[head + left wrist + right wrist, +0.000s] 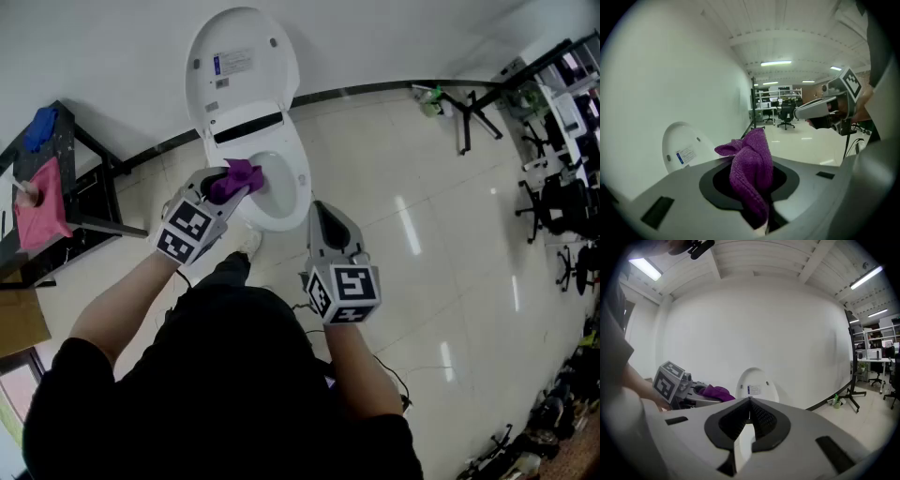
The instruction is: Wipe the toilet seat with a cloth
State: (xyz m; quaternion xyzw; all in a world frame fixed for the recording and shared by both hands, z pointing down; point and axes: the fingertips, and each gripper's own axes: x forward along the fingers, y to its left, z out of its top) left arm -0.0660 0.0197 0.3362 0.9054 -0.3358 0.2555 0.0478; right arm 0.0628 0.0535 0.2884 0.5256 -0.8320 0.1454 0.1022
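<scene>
The white toilet stands at the top middle of the head view with its lid point(242, 61) raised and its seat point(298, 178) down. My left gripper point(246, 186) is shut on a purple cloth point(234, 178) and holds it over the seat's left side. In the left gripper view the cloth point(751, 171) bunches up between the jaws, with the lid point(684, 147) behind it. My right gripper point(320, 210) hovers by the seat's front right, shut and holding nothing. In the right gripper view its jaws meet at the tip point(749, 403), and the cloth point(715, 392) and lid point(757, 385) show beyond.
A black rack at the left carries a pink cloth point(42, 206) and a blue cloth point(39, 127). A black-legged stand point(469, 108) and a green bottle point(431, 98) sit by the wall on the right. Office chairs point(562, 202) line the far right. The floor is glossy tile.
</scene>
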